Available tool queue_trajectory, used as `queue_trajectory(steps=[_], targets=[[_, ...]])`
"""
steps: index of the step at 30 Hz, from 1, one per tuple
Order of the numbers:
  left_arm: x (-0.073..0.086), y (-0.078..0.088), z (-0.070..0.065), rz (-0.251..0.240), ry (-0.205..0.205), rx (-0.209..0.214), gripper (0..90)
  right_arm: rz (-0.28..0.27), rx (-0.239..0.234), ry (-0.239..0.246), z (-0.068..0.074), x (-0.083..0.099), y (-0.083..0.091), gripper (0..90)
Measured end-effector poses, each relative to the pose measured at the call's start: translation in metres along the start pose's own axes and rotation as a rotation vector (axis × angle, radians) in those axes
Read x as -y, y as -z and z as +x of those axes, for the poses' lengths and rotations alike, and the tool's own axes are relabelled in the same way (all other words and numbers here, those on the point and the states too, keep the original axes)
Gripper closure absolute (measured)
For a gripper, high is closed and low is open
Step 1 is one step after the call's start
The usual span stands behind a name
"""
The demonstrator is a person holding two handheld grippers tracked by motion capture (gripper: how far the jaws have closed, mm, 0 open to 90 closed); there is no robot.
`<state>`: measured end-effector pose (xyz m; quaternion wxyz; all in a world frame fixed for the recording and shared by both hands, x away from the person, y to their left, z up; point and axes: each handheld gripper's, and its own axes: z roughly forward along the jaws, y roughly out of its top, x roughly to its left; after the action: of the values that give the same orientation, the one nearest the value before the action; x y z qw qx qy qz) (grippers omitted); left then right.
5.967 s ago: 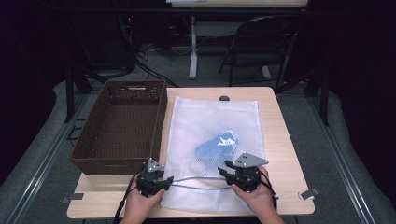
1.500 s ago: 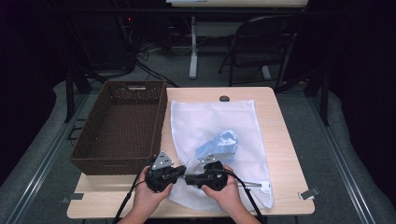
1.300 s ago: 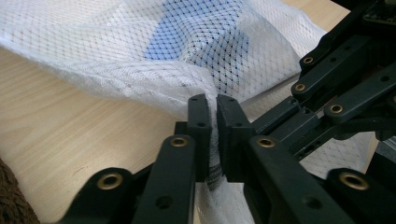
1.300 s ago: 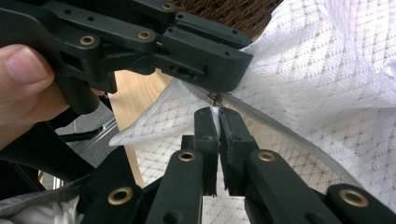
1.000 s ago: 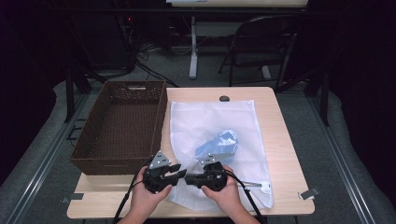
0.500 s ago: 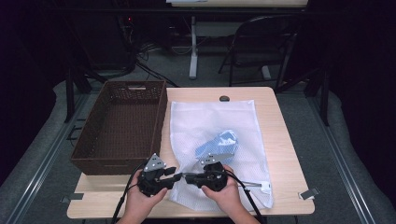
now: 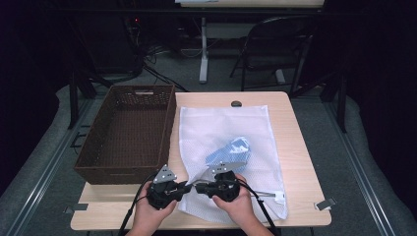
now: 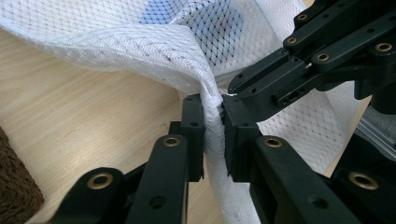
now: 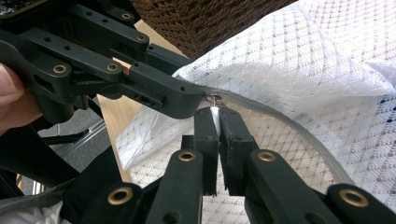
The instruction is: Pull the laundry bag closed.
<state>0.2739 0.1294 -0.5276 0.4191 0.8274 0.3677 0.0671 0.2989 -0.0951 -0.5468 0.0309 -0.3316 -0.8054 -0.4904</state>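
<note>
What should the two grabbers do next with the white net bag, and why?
Probably draw the right gripper slowly along the zip. It is shut on the small zip pull, while the left gripper, whose jaws have just been closing, pinches the mesh bag beside it, holding the fabric steady.

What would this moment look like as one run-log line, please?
left gripper: just closed on mesh bag edge | right gripper: shut on zipper pull | blue cloth: inside bag | basket: empty

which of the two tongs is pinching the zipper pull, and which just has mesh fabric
The right tongs pinch the small metal zipper pull; the left tongs clamp a bunched fold of the white mesh laundry bag.
</note>
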Motion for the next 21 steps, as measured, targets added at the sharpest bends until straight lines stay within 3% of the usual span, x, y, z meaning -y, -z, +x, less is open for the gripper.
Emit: queue_trajectory(steps=[14, 21], targets=[[-0.0013, 0.0016, -0.0033, 0.003, -0.013, -0.026, 83.1, 0.001, -0.005, -0.027, -0.0008, -0.0002, 0.0007, 87.1], [-0.0024, 0.0039, -0.0039, -0.004, -0.031, -0.039, 83.4, 0.011, 0.021, -0.043, -0.0027, 0.0011, 0.0020, 87.1]])
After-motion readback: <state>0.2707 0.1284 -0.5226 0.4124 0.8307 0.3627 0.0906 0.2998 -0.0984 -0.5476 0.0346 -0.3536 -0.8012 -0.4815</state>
